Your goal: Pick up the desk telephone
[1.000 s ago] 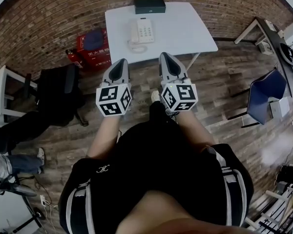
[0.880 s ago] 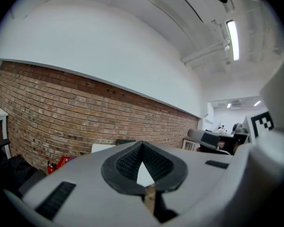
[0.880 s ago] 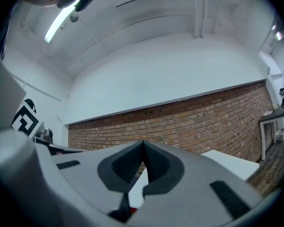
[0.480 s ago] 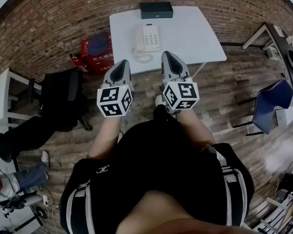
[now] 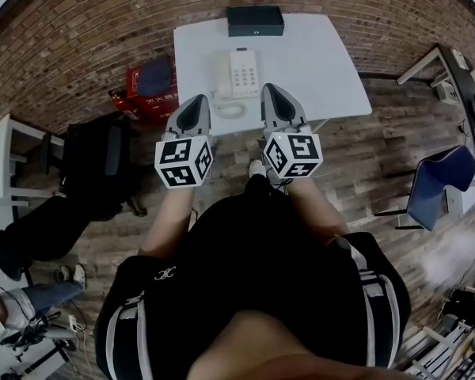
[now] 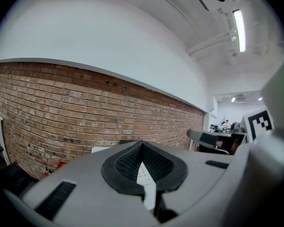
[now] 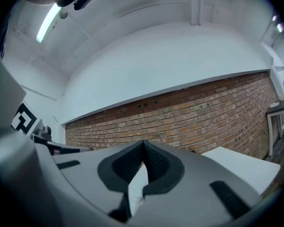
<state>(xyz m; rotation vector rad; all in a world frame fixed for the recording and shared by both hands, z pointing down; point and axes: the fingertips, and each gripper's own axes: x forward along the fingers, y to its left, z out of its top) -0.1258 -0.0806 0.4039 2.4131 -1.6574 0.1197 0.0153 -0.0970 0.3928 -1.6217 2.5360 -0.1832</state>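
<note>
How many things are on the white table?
2. A telephone lies near the middle of the table. A black box sits at its far edge. The left gripper and right gripper hide a little of the near edge.

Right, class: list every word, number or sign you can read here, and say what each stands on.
Nothing reads clearly.
Red box: white characters, too blurred to read.
Desk telephone: keypad digits too small.
Black box: tiny mark, unreadable.
Black shorts: small white logo, illegible.
Left gripper and right gripper: square black-and-white markers, no words.
</note>
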